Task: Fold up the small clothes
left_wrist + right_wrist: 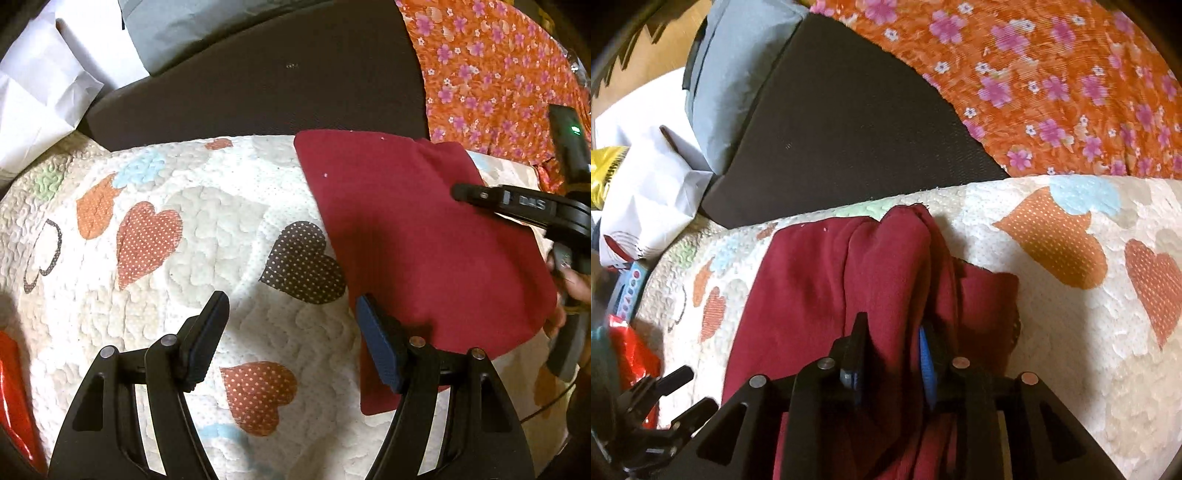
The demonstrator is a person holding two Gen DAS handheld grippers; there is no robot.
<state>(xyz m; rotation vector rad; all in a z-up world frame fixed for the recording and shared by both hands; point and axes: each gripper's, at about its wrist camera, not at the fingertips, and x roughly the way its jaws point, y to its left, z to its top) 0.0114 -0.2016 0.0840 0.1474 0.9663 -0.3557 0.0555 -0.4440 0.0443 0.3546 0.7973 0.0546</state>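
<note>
A dark red small cloth point(417, 236) lies on a white quilt with heart patches point(207, 229). My left gripper point(291, 328) is open and empty, just above the quilt at the cloth's left edge. My right gripper point(892, 350) is shut on a bunched fold of the red cloth point(827, 288) and holds it slightly raised. In the left wrist view the right gripper point(480, 195) reaches over the cloth from the right. In the right wrist view the open left gripper point(683, 391) shows at the lower left.
A dark mat point(266, 85) lies behind the quilt. An orange flowered fabric point(495, 74) is at the right rear. White paper bags point(48, 85) and a grey cushion point(731, 81) sit at the left rear. A red wrapper point(631, 350) lies at the quilt's left edge.
</note>
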